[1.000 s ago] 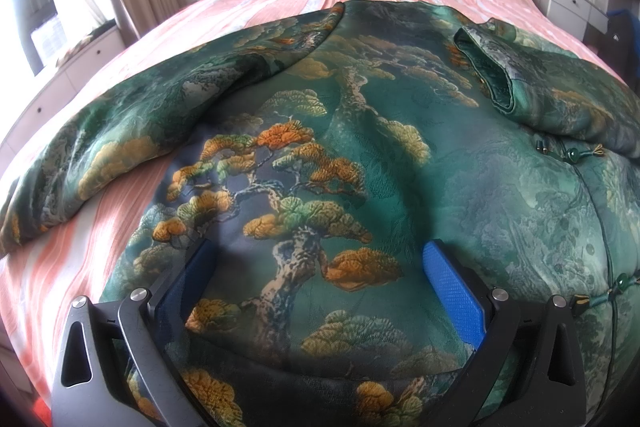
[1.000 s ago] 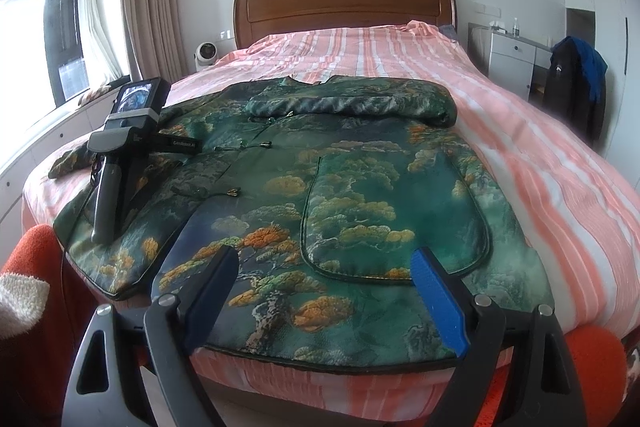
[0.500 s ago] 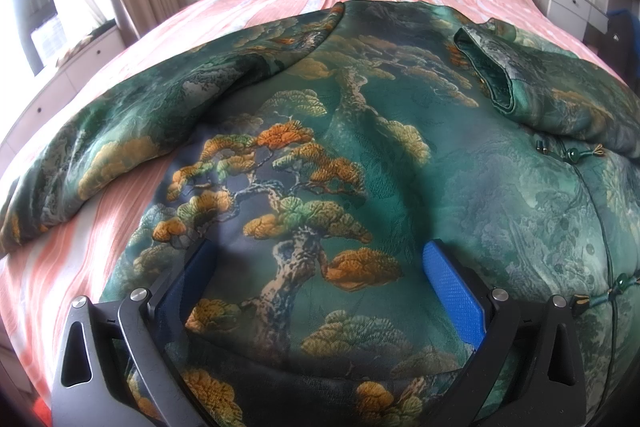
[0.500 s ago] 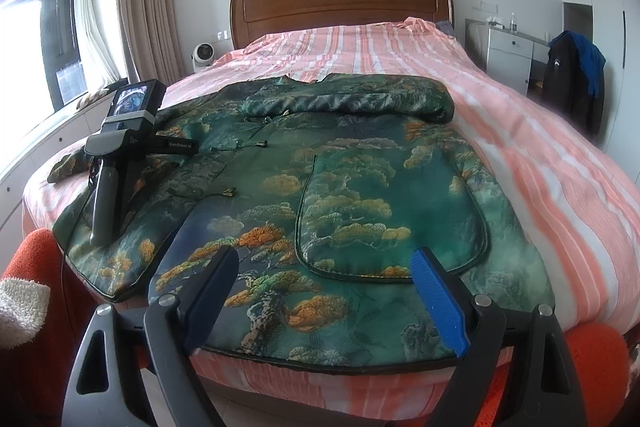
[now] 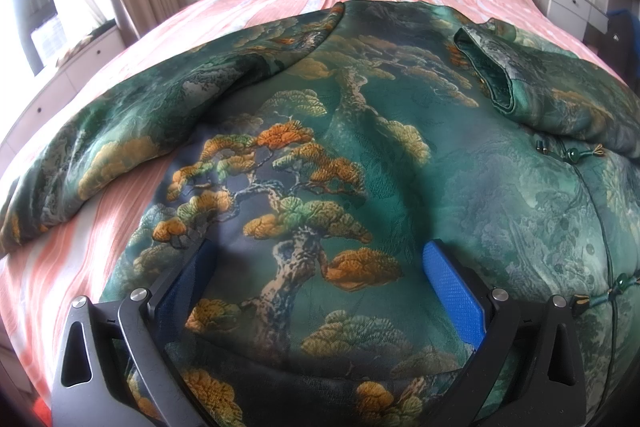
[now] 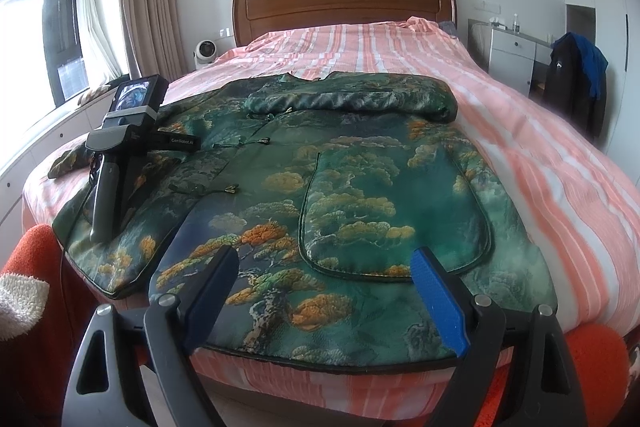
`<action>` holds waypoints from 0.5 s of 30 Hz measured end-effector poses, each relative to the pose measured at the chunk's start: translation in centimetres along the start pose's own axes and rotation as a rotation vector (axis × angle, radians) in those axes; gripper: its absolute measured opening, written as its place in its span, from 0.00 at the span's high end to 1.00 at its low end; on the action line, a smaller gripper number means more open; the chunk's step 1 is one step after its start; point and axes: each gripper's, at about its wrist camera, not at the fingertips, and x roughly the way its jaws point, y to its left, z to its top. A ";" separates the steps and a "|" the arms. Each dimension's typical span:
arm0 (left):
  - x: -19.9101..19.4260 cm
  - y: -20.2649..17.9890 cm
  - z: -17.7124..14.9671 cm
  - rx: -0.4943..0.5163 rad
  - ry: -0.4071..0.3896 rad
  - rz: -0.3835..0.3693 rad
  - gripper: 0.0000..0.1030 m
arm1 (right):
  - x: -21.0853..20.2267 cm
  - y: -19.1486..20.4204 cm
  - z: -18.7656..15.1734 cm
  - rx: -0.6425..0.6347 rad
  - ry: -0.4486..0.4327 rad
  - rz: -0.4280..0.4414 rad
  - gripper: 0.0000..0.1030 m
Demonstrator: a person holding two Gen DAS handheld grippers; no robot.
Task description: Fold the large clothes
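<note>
A large green brocade jacket (image 6: 360, 163) with a pine-tree pattern lies spread, front up, on the striped pink bed (image 6: 560, 163). One sleeve (image 6: 352, 99) is folded across its chest, and its cuff (image 5: 492, 67) shows in the left wrist view. The other sleeve (image 5: 120, 147) stretches out to the left over the sheet. My left gripper (image 5: 316, 255) hangs open just above the jacket's left front panel, nothing between its blue pads. Its handle (image 6: 108, 195) shows in the right wrist view. My right gripper (image 6: 324, 259) stands open above the hem near the patch pocket (image 6: 392, 211).
A wooden headboard (image 6: 344, 3) closes the far end. A small white fan (image 6: 206, 53) and low cabinets (image 6: 52, 131) stand on the left, a white nightstand (image 6: 508, 55) and a dark hanging garment (image 6: 576, 83) on the right. Orange fabric (image 6: 596, 359) shows at the bed's near edge.
</note>
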 end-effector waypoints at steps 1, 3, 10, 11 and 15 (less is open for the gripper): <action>0.0 0.0 0.0 0.000 0.000 0.000 0.00 | 0.0 0.0 0.0 0.000 0.000 0.000 0.16; 0.0 0.0 0.0 0.000 0.000 0.000 0.00 | 0.0 -0.1 0.0 0.004 -0.001 0.000 0.15; 0.0 0.0 0.0 0.000 0.000 0.000 0.00 | -0.3 -0.8 0.0 0.038 -0.013 -0.001 0.15; 0.0 0.0 0.0 0.000 0.000 0.000 0.00 | -0.3 -0.8 0.1 0.042 -0.012 0.001 0.15; 0.0 0.0 0.0 0.000 0.000 0.000 0.00 | -0.3 -0.9 0.1 0.042 -0.011 0.008 0.15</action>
